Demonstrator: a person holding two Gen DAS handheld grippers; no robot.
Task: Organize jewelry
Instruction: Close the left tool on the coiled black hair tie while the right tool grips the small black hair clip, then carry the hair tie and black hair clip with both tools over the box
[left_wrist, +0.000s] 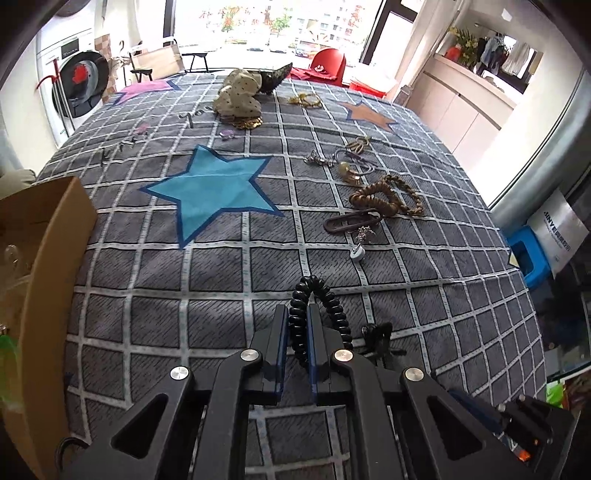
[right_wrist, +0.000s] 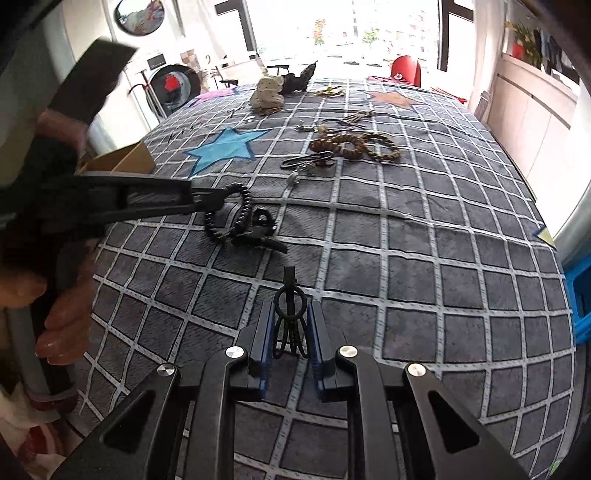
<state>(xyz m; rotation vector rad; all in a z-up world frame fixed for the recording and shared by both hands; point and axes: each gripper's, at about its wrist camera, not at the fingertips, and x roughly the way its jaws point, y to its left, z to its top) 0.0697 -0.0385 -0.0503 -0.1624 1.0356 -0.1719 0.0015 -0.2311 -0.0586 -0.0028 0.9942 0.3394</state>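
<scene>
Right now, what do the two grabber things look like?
Both are matte black. The left gripper and right gripper each have two flat fingers lined with blue pads, joined to angular black link arms with round silver pins and triangular cutouts. From the right wrist view, the left one looks like long black tongs with a grey handle. No sleeve can be made out.

This is a home, a lived-in flat by the look of it. A bed (left_wrist: 147, 314) fills the middle, covered in a grey checked blanket with star patches. Off to the left stands a front-loading washing machine (left_wrist: 75, 86) with its round door. A big window (left_wrist: 273, 26) at the far side looks out on trees and apartment blocks. On the right runs a pale cabinet (left_wrist: 465, 99) with flowers (left_wrist: 463, 44) on top and clothes hanging (left_wrist: 506, 55) behind it. A red chair (left_wrist: 328, 62) sits beyond the bed, and a cardboard box (left_wrist: 48, 236) beside it.
</scene>
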